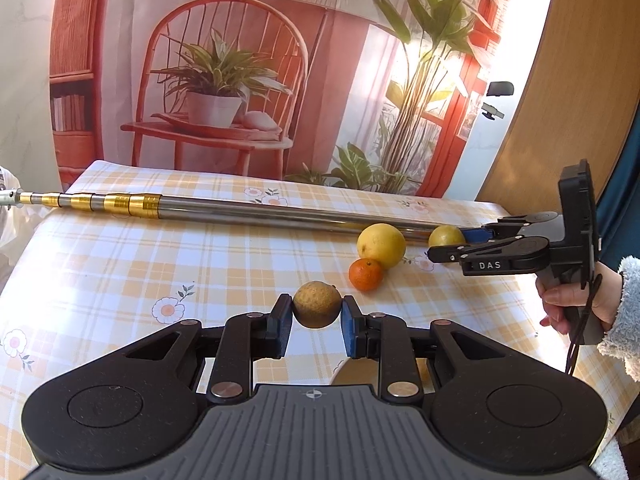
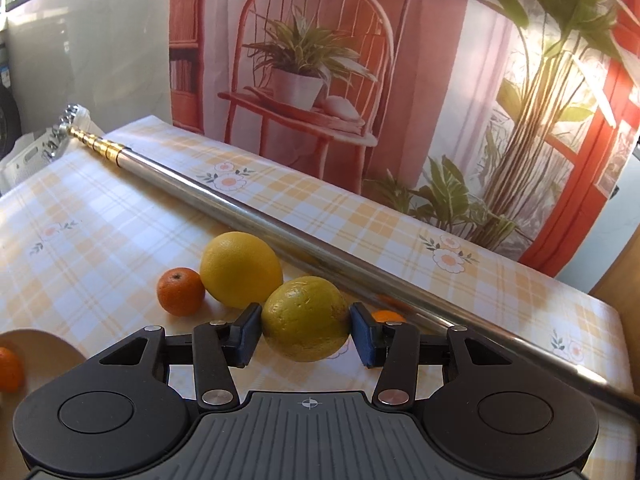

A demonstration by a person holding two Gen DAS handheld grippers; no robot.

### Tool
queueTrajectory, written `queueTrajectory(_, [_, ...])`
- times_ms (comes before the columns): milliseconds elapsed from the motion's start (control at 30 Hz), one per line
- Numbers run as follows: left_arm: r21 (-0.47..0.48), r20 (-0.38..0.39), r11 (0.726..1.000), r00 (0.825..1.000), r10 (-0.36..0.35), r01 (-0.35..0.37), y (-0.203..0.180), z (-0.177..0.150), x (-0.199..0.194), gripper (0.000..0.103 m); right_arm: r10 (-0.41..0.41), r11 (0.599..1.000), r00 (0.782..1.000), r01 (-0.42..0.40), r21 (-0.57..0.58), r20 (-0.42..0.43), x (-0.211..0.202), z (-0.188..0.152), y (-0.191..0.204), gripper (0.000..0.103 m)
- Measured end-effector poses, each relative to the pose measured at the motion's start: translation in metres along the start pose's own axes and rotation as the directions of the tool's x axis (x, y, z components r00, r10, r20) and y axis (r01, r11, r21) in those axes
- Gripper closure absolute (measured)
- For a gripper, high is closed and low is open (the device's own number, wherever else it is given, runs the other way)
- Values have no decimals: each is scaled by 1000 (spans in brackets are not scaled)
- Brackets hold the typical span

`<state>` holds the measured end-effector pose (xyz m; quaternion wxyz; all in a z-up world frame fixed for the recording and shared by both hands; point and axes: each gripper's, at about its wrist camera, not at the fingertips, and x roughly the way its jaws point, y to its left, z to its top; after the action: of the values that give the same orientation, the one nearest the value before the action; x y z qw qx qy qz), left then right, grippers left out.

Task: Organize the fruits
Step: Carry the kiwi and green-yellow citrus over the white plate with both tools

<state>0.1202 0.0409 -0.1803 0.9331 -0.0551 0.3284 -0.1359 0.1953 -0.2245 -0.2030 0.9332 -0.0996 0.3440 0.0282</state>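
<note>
Left wrist view, from the left edge: telescopic metal pole (image 1: 240, 210) with gold-ringed narrow sections, lying across the desk (image 1: 100, 264) under its yellow-checked, flower-printed cloth, running from far left toward middle right. At lower centre, left tongs (image 1: 316, 314) clamped on a small, rough, brownish-yellow round fruit (image 1: 317, 305), one pad (image 1: 280, 320) against each side (whether lifted clear of the cloth cannot be told). Just right of it and farther back, a small orange mandarin (image 1: 366, 274) touching a large smooth yellow citrus (image 1: 381, 245), the latter against the pole. At middle right, right tongs (image 1: 448, 242) gripping a greenish-yellow round citrus (image 1: 446, 236), partly hidden by the black linkage; at the right edge, a hand (image 1: 572, 300) in a fluffy pale sleeve on the handle.

Right wrist view, from the left edge: pale wooden plate rim (image 2: 44, 346) at lower left with an orange fruit (image 2: 10, 368) on it, cut by the frame. Next, the mandarin (image 2: 181, 291) beside the large yellow citrus (image 2: 241, 269). At lower centre, the greenish-yellow citrus (image 2: 306, 318) squeezed between the blue pads of the right tongs (image 2: 306, 334). Just behind the right pad, a sliver of another orange piece (image 2: 385, 315), mostly hidden. Pole (image 2: 320, 256) slanting from upper left to lower right behind it all.
</note>
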Motion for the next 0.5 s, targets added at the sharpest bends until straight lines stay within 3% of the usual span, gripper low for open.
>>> queueTrajectory(267, [36,-4,999,1000,-19,19,-10,-4,-6,76,75,980,990,-95,174,118,-54,-22,9,59])
queueTrajectory(500, [64,-37,997,999,-38,41,-17,-10,-2,76,85,941,978,-141,307,188,-94,-58,25,59])
